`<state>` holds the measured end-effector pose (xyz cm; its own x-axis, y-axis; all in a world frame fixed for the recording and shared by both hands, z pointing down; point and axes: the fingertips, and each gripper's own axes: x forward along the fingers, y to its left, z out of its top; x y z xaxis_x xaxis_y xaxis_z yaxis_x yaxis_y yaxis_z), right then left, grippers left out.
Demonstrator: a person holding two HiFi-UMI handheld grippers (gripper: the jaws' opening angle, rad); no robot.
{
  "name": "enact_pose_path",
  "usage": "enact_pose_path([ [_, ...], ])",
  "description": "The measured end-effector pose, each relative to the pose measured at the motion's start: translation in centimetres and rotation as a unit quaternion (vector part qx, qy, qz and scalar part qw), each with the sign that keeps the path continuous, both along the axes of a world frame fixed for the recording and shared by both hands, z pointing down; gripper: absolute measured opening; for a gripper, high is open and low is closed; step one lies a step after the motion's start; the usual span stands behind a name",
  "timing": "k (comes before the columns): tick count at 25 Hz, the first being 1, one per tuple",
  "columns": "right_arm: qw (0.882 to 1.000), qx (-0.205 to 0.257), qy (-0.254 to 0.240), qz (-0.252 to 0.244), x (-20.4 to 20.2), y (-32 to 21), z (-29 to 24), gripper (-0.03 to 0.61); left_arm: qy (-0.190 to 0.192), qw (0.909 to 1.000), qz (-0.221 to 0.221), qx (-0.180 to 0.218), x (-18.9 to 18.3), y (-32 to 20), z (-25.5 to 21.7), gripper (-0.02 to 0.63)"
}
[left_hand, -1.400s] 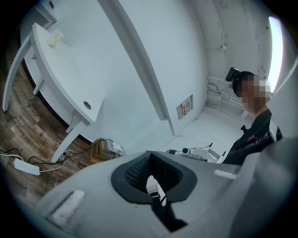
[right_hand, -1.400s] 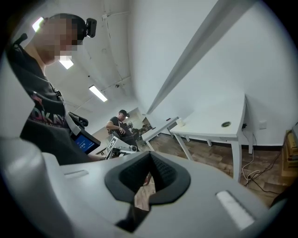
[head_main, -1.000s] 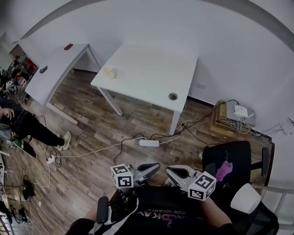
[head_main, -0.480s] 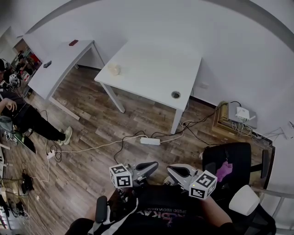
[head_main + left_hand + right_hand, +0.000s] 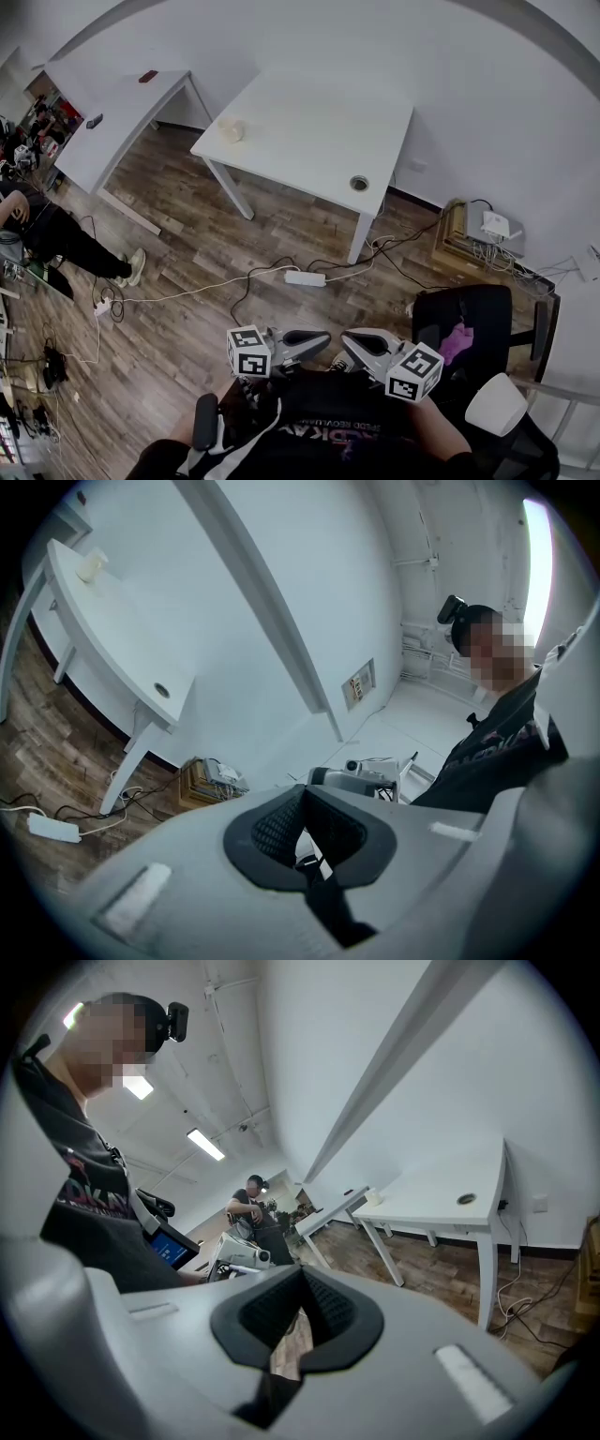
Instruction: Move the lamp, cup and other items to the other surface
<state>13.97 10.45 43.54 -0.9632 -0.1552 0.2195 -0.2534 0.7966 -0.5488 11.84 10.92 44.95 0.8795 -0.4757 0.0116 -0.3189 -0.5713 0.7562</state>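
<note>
Facing a white rectangular desk [image 5: 309,122] across wood-plank flooring, well apart from it. Holding grey left gripper [image 5: 302,789] and grey right gripper [image 5: 302,1269] near the body, both jaw pairs pressed together on nothing. Possibly risking a trip on the white power strip [image 5: 305,278] and its cables. Possibly risking nudging the small pale cup [image 5: 232,129], perched near the desk's corner edge, overboard.

Floor [image 5: 187,234] lies open up to the table [image 5: 319,131], crossed by a power strip [image 5: 305,278] and cables [image 5: 187,293].
</note>
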Motion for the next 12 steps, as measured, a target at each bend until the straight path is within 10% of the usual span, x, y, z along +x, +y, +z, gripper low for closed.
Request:
enact_pose_path([
  [12,1.000,-0.020,0.004,-0.003,-3.1,-0.4,0.9,0.005,0.006,0.9996,-0.026,0.003,-3.7,0.2,0.1,-0.002],
])
